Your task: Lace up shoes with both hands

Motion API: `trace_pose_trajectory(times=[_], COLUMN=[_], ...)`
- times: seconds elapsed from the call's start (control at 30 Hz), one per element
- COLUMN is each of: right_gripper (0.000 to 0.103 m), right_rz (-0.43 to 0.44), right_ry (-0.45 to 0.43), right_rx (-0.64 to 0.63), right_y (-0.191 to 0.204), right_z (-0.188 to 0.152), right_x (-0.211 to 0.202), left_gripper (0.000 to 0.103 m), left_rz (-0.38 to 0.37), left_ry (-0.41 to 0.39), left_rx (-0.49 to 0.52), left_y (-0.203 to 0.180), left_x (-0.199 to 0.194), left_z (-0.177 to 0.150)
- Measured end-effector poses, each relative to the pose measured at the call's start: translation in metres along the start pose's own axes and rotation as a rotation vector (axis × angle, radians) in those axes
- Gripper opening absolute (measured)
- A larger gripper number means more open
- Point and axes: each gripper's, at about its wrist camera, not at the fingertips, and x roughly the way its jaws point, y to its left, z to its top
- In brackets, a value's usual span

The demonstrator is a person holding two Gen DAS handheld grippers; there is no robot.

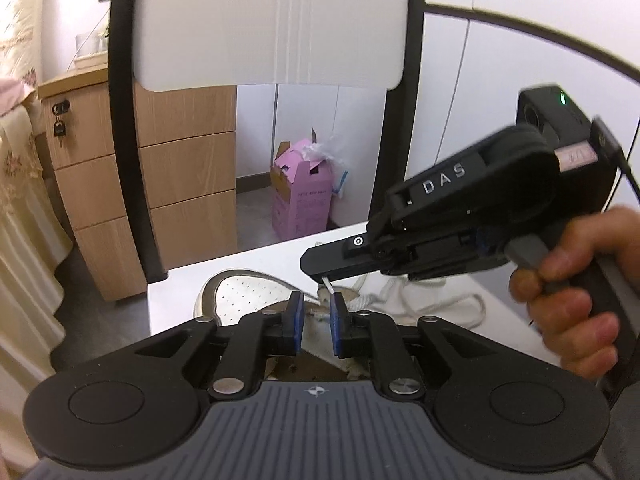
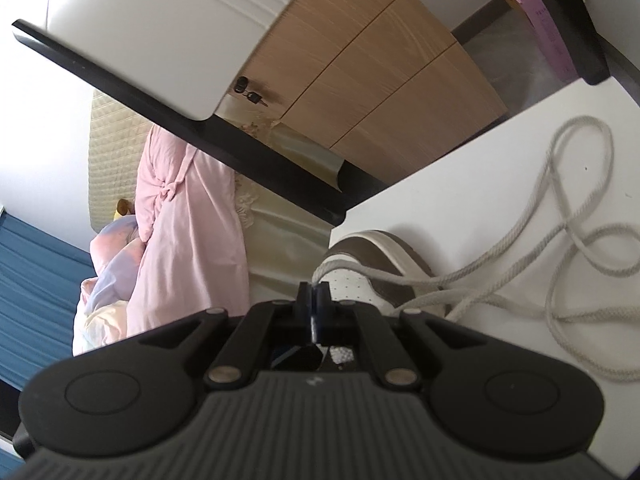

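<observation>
A white and brown shoe (image 1: pixel 240 294) lies on the white table (image 1: pixel 176 300), toe pointing away. My left gripper (image 1: pixel 316 308) is open just above the shoe's tongue, its blue pads (image 1: pixel 297 316) apart with nothing between them. My right gripper (image 1: pixel 326 280) comes in from the right, shut on the white tip of the shoelace (image 1: pixel 327 281) right over the left gripper's fingers. In the right wrist view the right gripper (image 2: pixel 314 294) is shut on the lace end, above the shoe (image 2: pixel 376 264). The cream lace (image 2: pixel 560 248) trails in loose loops over the table (image 2: pixel 460 184).
A chair with a white back (image 1: pixel 272 20) and black frame (image 1: pixel 124 128) stands just past the table's far edge. Behind it are a wooden drawer cabinet (image 1: pixel 188 168) and a pink box (image 1: pixel 302 196) on the floor. A bed with pink cloth (image 2: pixel 188 216) lies beyond the table.
</observation>
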Motion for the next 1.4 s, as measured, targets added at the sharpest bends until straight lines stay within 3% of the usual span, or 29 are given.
trace_pose_trajectory(times=[0.17, 0.3, 0.43, 0.47, 0.53, 1.0, 1.3, 1.4], right_gripper=[0.003, 0.003, 0.003, 0.003, 0.003, 0.009, 0.003, 0.003], right_rz=[0.028, 0.002, 0.024, 0.033, 0.048, 0.093, 0.090, 0.097], right_ry=[-0.009, -0.015, 0.002, 0.003, 0.005, 0.023, 0.046, 0.035], right_rx=[-0.015, -0.034, -0.040, -0.039, -0.036, 0.039, 0.025, 0.089], right_y=[0.006, 0.010, 0.013, 0.014, 0.015, 0.007, 0.008, 0.000], right_z=[0.001, 0.002, 0.001, 0.001, 0.002, 0.008, 0.006, 0.003], right_x=[-0.003, -0.003, -0.002, -0.002, -0.003, -0.010, -0.008, -0.006], left_gripper=[0.017, 0.017, 0.017, 0.016, 0.003, 0.003, 0.005, 0.006], left_rz=[-0.015, -0.026, 0.005, 0.009, 0.010, 0.006, 0.016, 0.041], left_ry=[-0.006, -0.024, -0.047, -0.051, -0.062, -0.088, -0.062, -0.028], left_rx=[-0.011, -0.010, -0.011, -0.013, -0.022, 0.027, 0.036, 0.078], left_y=[0.000, -0.003, -0.004, -0.003, -0.002, -0.007, -0.005, -0.007], left_x=[-0.002, -0.006, -0.007, -0.007, -0.008, -0.008, -0.008, -0.007], left_z=[0.001, 0.001, 0.002, 0.002, 0.003, 0.002, 0.002, -0.001])
